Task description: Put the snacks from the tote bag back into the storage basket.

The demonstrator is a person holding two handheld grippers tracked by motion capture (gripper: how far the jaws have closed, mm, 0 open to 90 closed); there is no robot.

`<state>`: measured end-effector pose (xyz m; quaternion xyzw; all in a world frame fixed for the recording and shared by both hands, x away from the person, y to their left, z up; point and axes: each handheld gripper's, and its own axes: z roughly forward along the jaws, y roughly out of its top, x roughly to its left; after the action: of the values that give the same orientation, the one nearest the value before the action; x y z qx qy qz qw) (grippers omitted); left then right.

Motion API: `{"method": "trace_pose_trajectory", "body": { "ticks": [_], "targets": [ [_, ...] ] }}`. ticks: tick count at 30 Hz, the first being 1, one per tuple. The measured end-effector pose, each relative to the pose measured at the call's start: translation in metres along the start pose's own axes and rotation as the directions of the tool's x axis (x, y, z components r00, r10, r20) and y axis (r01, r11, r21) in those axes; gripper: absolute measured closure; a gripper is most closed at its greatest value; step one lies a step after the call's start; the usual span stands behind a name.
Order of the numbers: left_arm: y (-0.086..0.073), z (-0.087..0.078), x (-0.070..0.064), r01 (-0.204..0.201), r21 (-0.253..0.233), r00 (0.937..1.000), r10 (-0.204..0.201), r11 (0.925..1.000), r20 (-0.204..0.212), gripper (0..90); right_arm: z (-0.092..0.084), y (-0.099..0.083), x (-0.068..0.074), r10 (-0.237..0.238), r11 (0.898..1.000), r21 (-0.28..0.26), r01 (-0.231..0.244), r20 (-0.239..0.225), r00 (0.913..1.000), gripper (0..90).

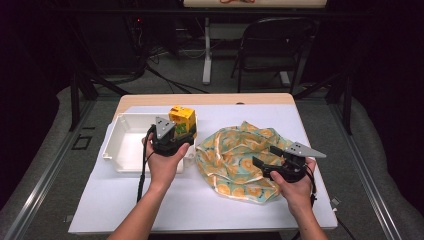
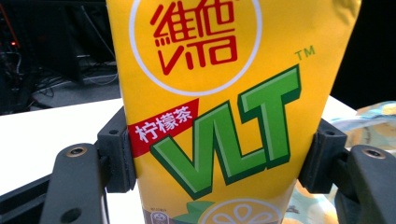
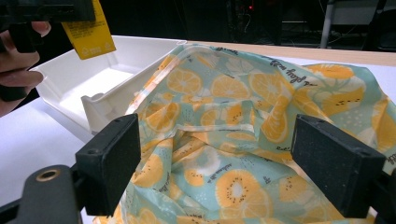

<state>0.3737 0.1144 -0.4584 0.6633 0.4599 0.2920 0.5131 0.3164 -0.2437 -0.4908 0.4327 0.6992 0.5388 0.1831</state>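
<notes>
Yellow drink carton [image 2: 219,107], printed with red Chinese characters and big green letters, sits clamped between the two black pads [image 2: 116,149] of the left gripper [image 1: 172,131], which press on its two sides with the jaws partly closed. In the high view the carton is held above the right end of a white plastic tray [image 1: 125,150], near that tray's right rim, with the person's left hand [image 1: 162,162] wrapped around the gripper body below it. From the right gripper view the carton's lower corner hangs over the tray's far left part, clear of the tray floor.

Just right of the tray lies a crumpled cloth bag [image 1: 237,157], pale green with orange and lemon slices, touching the tray's near right corner. The right gripper [image 1: 265,156] rests at the bag's right edge, held by the person's right hand [image 1: 295,187]; its jaws stand wide apart with folds of the bag lying between them, the pads [image 3: 114,163] not pressing on the fabric.

All of this is on a white table top [image 1: 130,200].
</notes>
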Motion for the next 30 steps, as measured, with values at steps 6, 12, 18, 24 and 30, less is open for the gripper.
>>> {"method": "trace_pose_trajectory", "body": {
  "ticks": [6,12,18,24,30],
  "targets": [
    [-0.003,0.01,0.006,0.006,0.007,0.9997,-0.005,1.0,-0.026,30.1,0.001,-0.001,-0.001,-0.002,1.0,0.006,0.002,0.0,1.0,15.4],
    [-0.007,0.023,0.01,0.04,0.007,0.9983,-0.039,0.9992,-0.042,30.1,0.001,-0.001,0.0,-0.001,1.0,0.002,0.001,-0.002,1.0,15.5],
    [-0.011,0.037,0.019,0.073,0.012,0.9952,-0.072,0.9973,-0.066,30.1,0.001,-0.002,0.0,0.001,1.0,0.005,-0.001,-0.001,1.0,15.5],
    [-0.019,0.052,0.026,0.064,0.026,0.9928,-0.061,0.9976,-0.103,30.1,0.001,-0.002,-0.001,-0.003,1.0,0.015,0.003,-0.001,1.0,15.6],
    [-0.027,0.067,0.033,0.069,0.03,0.9909,-0.065,0.9972,-0.118,30.2,0.003,-0.003,0.0,-0.003,1.0,0.02,0.004,-0.005,1.0,15.7]
  ]
}}
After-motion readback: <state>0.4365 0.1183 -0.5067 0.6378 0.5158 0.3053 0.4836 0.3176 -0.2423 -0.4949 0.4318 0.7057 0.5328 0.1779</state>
